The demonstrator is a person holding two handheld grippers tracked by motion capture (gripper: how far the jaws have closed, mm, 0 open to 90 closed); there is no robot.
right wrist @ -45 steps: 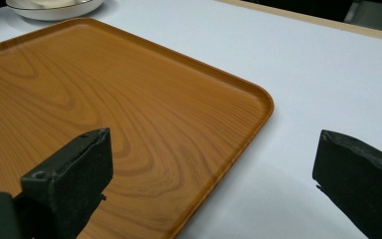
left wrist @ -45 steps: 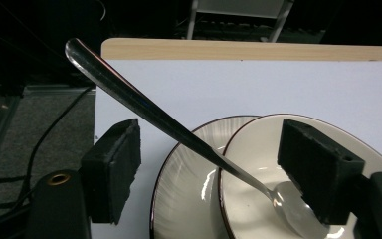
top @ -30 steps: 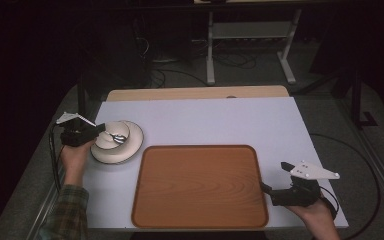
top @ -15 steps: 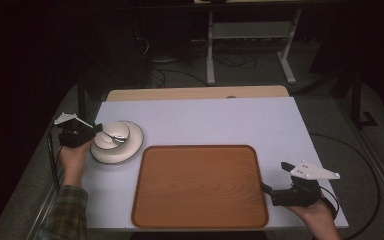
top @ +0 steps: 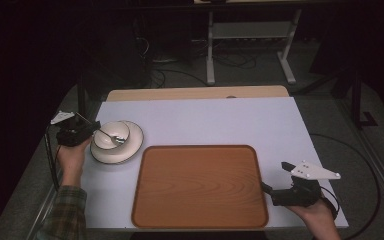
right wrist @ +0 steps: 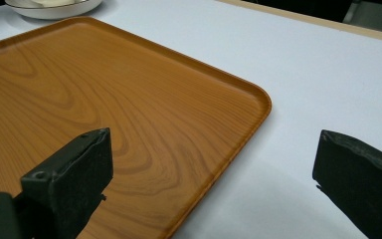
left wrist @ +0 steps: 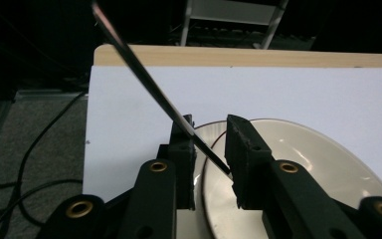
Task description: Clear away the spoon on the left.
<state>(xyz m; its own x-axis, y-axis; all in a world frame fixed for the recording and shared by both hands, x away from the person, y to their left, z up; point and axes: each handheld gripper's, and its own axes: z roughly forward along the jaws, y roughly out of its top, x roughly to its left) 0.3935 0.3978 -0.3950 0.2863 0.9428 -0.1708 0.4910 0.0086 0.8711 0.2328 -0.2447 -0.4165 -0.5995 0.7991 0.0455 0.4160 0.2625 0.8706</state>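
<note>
Gripper in my left hand (top: 91, 131) clenches a spoon handle (left wrist: 149, 84) at the bowl (top: 111, 135) and plate (top: 132, 145), left of frame; my right gripper (right wrist: 209, 164) gapes wide beside the wooden tray (top: 200, 185) on the desk (top: 220, 120).

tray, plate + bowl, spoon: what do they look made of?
Tray: looks like wood or a wood-grain laminate; brown grain, satin sheen. Can't tell which.
Plate and bowl: likely glazed ceramic; cream, glossy, with a thin dark rim line on the plate.
Spoon: probably metal; thin, grey, reflective handle passing between the jaws of the left gripper.
</note>
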